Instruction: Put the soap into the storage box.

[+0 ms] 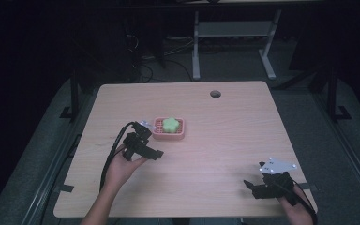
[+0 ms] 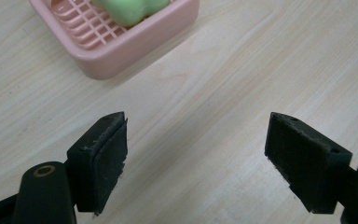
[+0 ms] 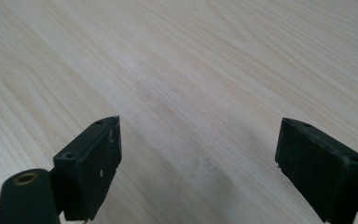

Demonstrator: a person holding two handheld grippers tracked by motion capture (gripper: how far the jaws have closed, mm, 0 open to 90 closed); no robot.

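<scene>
A pink slatted soap dish (image 1: 180, 132) sits left of the table's middle, with a green flower-shaped soap (image 1: 170, 123) lying in it. My left gripper (image 1: 155, 151) hovers just in front of the dish, open and empty; in the left gripper view the soap dish (image 2: 135, 44) and the soap (image 2: 130, 10) lie past the jaws at the upper left. Near the front right corner my right gripper (image 1: 249, 185) is open over bare wood, and its jaws stand wide apart around my right gripper (image 3: 198, 156) in its own view.
The wooden table (image 1: 225, 140) has a round cable hole (image 1: 215, 93) near its far edge. Beyond it stand white desk legs (image 1: 196, 47) and cables on a dark floor.
</scene>
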